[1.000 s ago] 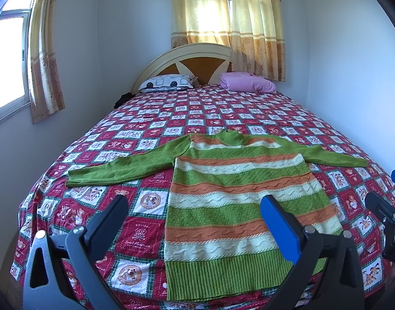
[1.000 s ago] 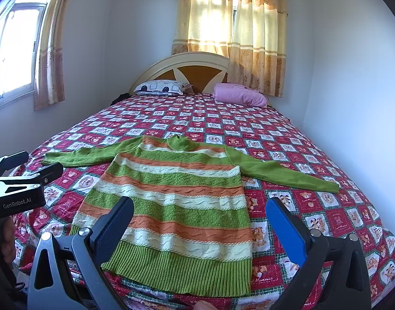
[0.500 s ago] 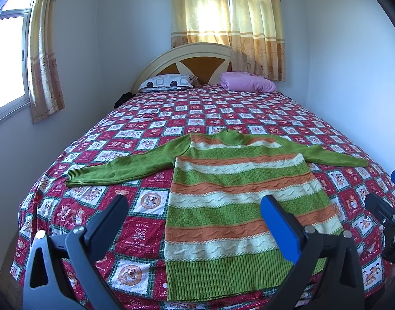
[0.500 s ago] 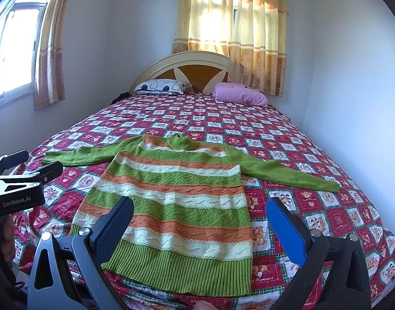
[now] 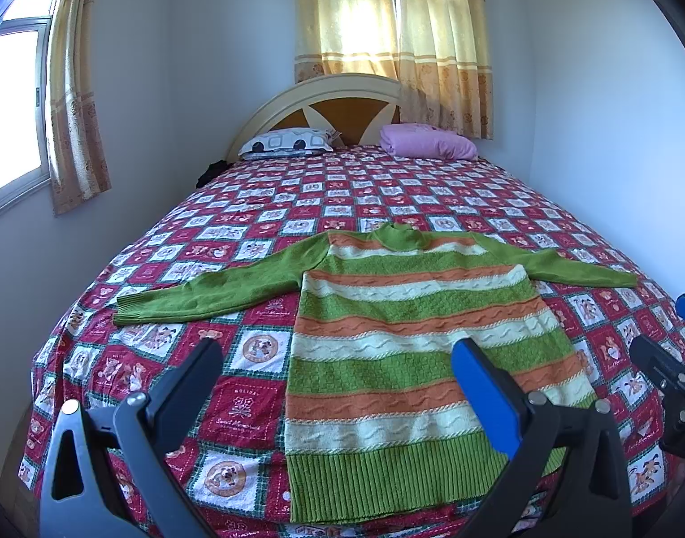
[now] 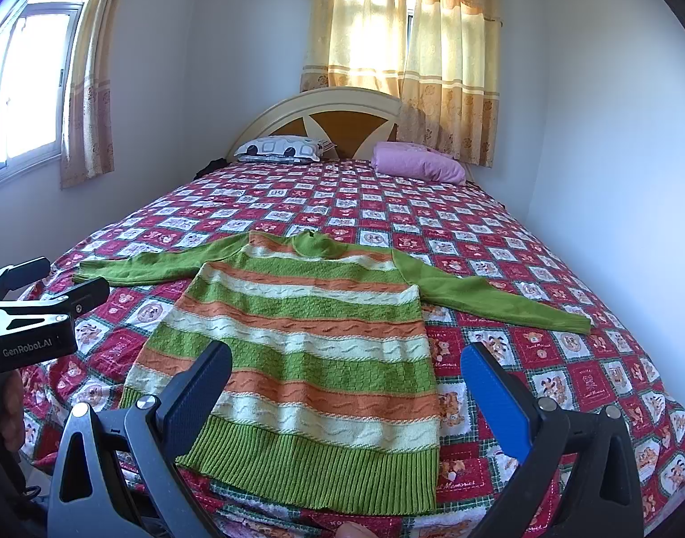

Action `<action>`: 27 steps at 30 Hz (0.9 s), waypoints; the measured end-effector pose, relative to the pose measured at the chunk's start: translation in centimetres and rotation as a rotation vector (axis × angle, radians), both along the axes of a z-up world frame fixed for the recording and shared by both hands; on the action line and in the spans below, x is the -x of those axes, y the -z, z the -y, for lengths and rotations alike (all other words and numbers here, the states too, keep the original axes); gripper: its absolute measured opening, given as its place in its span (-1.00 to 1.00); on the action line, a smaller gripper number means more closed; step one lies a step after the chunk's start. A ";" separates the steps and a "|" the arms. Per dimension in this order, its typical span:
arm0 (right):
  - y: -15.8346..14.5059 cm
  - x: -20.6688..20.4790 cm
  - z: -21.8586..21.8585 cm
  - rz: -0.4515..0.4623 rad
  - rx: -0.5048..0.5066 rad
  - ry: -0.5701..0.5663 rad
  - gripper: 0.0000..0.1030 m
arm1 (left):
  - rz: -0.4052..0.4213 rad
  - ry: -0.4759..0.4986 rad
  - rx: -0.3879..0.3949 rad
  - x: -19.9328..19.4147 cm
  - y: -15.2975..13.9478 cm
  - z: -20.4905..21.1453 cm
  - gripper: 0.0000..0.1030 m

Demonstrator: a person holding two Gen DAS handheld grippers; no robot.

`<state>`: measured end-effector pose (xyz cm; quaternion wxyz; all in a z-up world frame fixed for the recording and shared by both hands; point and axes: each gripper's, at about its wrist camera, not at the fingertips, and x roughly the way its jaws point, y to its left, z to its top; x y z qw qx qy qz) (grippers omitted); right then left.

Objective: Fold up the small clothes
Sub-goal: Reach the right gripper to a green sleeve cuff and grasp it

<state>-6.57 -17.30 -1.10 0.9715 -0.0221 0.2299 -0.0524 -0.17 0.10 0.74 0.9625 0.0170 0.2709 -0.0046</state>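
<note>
A small knitted sweater (image 5: 414, 349) with green, orange and cream stripes lies flat on the bed, hem toward me, both green sleeves spread out to the sides. It also shows in the right wrist view (image 6: 306, 349). My left gripper (image 5: 338, 358) is open and empty, held above the foot of the bed over the sweater's left hem side. My right gripper (image 6: 347, 363) is open and empty, held above the hem. The left gripper's body shows at the left edge of the right wrist view (image 6: 33, 314).
The bed is covered by a red patchwork quilt (image 5: 297, 206). A patterned pillow (image 5: 288, 141) and a pink pillow (image 5: 427, 143) lie at the headboard (image 5: 342, 103). Walls stand close on both sides; curtained windows are at the left and behind.
</note>
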 end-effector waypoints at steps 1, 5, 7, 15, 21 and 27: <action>0.0 -0.1 0.0 0.000 0.000 -0.001 0.98 | 0.001 0.000 -0.001 0.0 0.1 -0.1 1.00; 0.2 -0.3 0.3 -0.003 0.001 0.002 0.98 | -0.001 -0.001 -0.008 -0.3 0.2 -0.3 1.00; 0.4 -0.7 0.7 -0.011 -0.005 0.002 0.98 | -0.001 0.000 -0.018 -0.8 0.6 -0.4 1.00; 2.5 -3.9 3.8 -0.053 -0.044 0.015 0.98 | -0.022 0.009 -0.051 -5.1 2.3 -0.5 1.00; 4.3 -6.9 8.1 -0.111 -0.099 0.081 0.98 | -0.042 0.003 -0.094 -8.5 3.5 -0.3 1.00; 5.4 -10.1 13.4 -0.141 -0.149 0.169 0.98 | -0.080 0.004 -0.118 -12.1 5.3 0.3 1.00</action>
